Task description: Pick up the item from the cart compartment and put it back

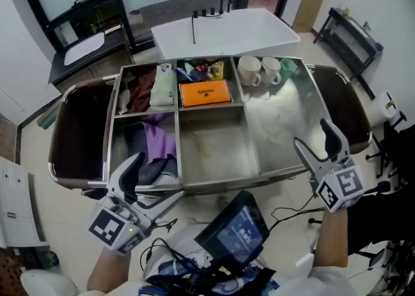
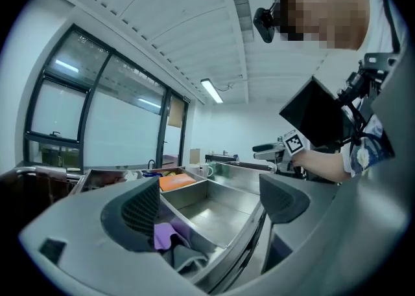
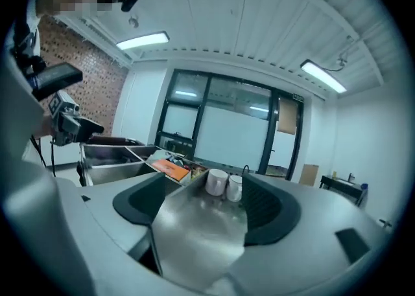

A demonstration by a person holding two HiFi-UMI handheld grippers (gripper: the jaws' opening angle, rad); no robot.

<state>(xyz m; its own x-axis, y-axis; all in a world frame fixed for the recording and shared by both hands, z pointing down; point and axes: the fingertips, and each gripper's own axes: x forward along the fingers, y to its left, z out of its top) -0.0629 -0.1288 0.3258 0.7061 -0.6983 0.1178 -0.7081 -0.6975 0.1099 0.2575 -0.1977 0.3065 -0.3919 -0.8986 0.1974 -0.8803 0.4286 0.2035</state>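
Steel cart [image 1: 214, 184], compartmented: orange box [image 1: 205, 92] at 12 o'clock, two white mugs [image 1: 249, 71] at 1 o'clock, purple cloth [image 1: 157, 142] at 9 o'clock.

Wide-apart claw [image 3: 206, 205] before two mugs [image 3: 224, 184]

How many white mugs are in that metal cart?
2: one white mug and a second mug beside it, at the far end of the right-hand compartment. Others could be hidden elsewhere.

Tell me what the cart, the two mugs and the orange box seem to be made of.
Cart: brushed stainless steel, judging by its grey sheen and blurred reflections. Mugs: likely glazed ceramic, white and glossy. Orange box: probably card or paper, flat with a matt face; hard to confirm.
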